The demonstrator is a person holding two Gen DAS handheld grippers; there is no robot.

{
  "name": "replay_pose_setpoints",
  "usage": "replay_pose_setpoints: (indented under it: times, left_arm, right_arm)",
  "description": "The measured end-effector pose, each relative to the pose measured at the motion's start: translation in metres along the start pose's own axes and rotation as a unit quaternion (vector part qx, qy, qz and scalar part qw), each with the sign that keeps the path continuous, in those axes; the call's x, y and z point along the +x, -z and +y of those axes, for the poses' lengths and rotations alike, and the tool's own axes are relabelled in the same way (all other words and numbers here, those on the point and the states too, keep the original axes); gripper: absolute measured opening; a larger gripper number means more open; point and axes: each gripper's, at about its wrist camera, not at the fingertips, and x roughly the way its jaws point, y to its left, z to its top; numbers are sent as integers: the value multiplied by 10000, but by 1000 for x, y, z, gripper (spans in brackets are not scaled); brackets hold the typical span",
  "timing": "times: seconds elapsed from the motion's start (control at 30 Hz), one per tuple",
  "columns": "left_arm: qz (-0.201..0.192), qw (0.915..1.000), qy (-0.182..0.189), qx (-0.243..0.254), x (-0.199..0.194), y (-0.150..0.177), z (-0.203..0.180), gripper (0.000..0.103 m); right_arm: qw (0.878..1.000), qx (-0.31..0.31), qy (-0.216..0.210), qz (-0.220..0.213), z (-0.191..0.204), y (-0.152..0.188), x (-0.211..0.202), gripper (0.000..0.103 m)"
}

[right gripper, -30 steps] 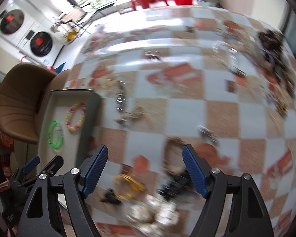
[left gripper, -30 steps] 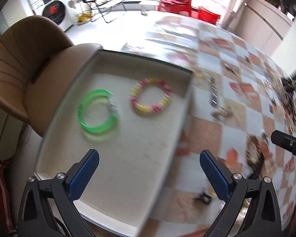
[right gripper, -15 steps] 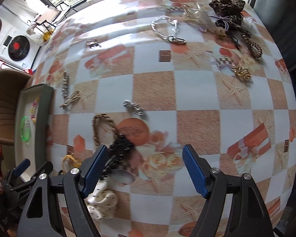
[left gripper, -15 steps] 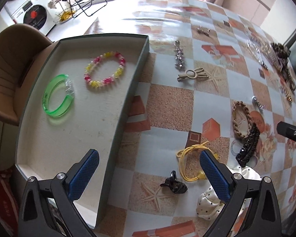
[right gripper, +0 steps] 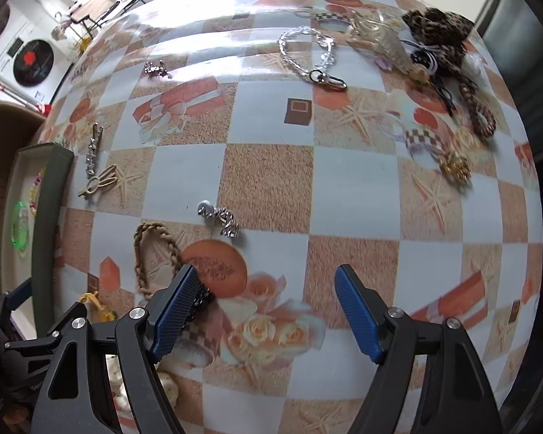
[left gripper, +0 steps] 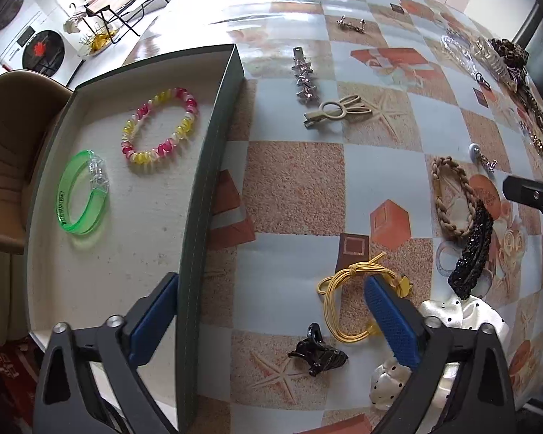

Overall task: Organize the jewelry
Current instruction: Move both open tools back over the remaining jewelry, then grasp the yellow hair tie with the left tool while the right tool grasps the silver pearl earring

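A dark green tray (left gripper: 213,152) holds a green bangle (left gripper: 83,191) and a pink-and-yellow spiral bracelet (left gripper: 159,130). My left gripper (left gripper: 271,289) points down over the tray's right wall, its jaws wide and closing. Only that wall stands between them, untouched. A yellow cord hair tie (left gripper: 347,289) lies at its right finger and a black claw clip (left gripper: 316,352) just below. My right gripper (right gripper: 266,278) hangs open over bare tablecloth, with a black sparkly barrette (left gripper: 474,249) and a braided tan band (right gripper: 155,253) by its left finger.
Spread on the checked tablecloth (right gripper: 268,181) are a beige bunny clip (left gripper: 338,110), a silver star clip (left gripper: 304,76), a silver charm (right gripper: 219,215), a silver chain (right gripper: 307,50) and a leopard scrunchie (right gripper: 441,32). A white dotted scrunchie (left gripper: 459,311) lies near. A brown chair (left gripper: 3,166) stands left.
Both grippers have sunk closer to the table. The left one has shifted from above the tray floor to its right wall. The right one has moved past the yellow tie towards the barrette.
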Motion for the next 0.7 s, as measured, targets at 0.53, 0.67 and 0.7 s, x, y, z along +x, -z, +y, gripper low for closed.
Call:
replay_pose_setpoints:
  times: [0.53, 0.67, 0.7]
  left_arm:
    - [-208, 9971, 270, 685, -8, 0, -36, 76]
    - [-126, 9967, 454, 659, -11, 1, -30, 76]
    - [-80, 9965, 545, 622, -10, 0, -26, 76]
  right_arm:
    - [9968, -724, 329, -114, 21, -17, 20, 80]
    - [9947, -951, 371, -138, 31, -20, 27, 80]
    - [9943, -983, 372, -160, 33, -19, 28, 79]
